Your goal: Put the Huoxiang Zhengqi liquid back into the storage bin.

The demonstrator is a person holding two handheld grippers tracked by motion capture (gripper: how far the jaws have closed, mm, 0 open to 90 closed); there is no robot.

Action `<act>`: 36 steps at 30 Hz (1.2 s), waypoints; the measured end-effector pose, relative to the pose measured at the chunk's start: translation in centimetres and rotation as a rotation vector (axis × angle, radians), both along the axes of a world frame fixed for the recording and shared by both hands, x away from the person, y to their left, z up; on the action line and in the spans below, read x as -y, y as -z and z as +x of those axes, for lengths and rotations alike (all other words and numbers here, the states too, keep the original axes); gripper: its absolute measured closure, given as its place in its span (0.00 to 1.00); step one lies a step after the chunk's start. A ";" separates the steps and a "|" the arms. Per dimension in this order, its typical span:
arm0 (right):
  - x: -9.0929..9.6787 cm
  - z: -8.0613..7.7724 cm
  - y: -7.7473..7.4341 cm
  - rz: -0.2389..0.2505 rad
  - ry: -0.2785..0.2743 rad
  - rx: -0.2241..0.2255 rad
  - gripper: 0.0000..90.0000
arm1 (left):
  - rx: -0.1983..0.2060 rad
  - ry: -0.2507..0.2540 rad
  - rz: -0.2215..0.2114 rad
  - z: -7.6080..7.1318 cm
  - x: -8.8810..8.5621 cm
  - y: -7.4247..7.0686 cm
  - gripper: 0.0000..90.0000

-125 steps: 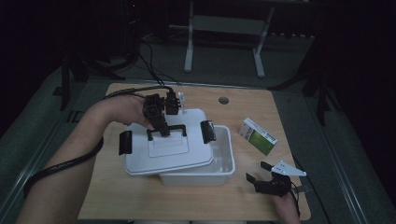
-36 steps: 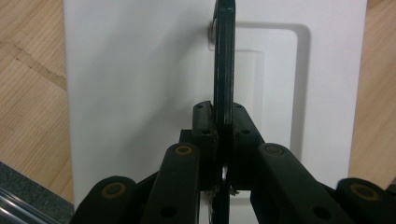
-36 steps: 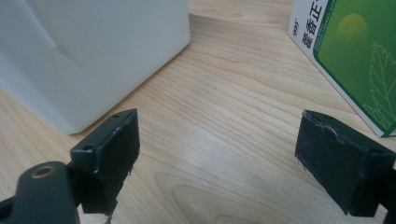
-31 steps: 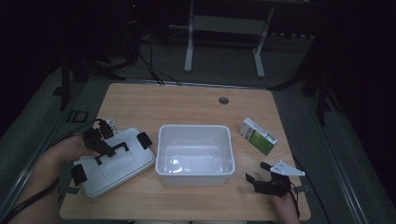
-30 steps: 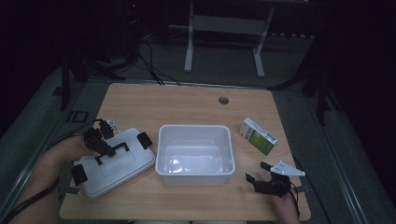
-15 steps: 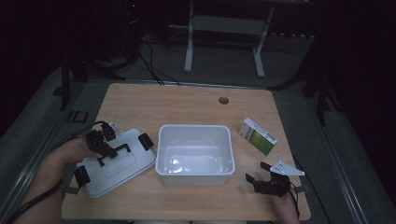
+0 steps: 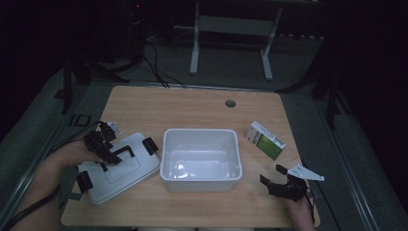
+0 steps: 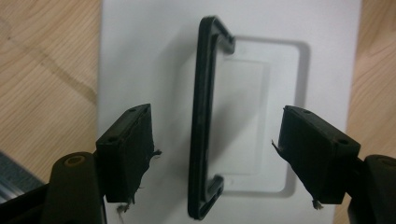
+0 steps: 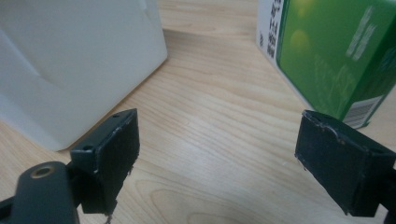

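1. White bin lid (image 7: pixel 118 168) lies flat on the wooden table (image 7: pixel 192 108), at its left front, just left of the bin. Left gripper (image 7: pixel 103 151) hovers right over the lid's black handle (image 8: pixel 205 121).
2. Left gripper's jaws have just been opening; they stand wide now, with the handle between them and the pads clear of it on both sides.
3. Right gripper (image 7: pixel 284 185) sits near the table's right front corner, jaws spread wide, nothing between them but bare wood.
4. Table is light wood grain with a round cable hole (image 7: pixel 230 103) near the far edge. Room is dark; a metal stand (image 7: pixel 231 29) and cables lie on the grey floor behind.
5. White plastic bin (image 7: pixel 201 180) is mid-table, uncovered, nothing visible inside.
6. Green and white carton (image 7: pixel 266 140) lies right of the bin, apart from it.
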State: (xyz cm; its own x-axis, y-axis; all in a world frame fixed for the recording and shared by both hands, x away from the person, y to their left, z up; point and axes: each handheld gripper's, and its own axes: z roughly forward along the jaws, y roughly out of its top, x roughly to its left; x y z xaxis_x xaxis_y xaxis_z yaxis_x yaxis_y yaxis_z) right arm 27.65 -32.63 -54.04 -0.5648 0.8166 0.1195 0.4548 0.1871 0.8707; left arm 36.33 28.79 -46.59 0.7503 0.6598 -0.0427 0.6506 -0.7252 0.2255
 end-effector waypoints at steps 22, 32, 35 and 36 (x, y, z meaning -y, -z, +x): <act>1.9 3.5 -6.3 -0.046 0.002 -0.042 0.14 | -0.005 -0.018 -0.034 -0.4 -0.2 -0.3 0.28; 2.9 6.6 -8.2 -0.096 0.007 -0.046 0.31 | 0.003 -0.022 -0.033 -0.5 -0.2 -0.7 0.28; 3.2 7.9 -8.3 -0.103 0.001 -0.080 0.31 | 0.002 -0.016 -0.030 -0.5 -0.2 -0.5 0.28; 3.2 8.3 -8.3 -0.112 0.000 -0.094 0.31 | -0.002 -0.013 -0.034 -0.5 -0.2 -0.5 0.28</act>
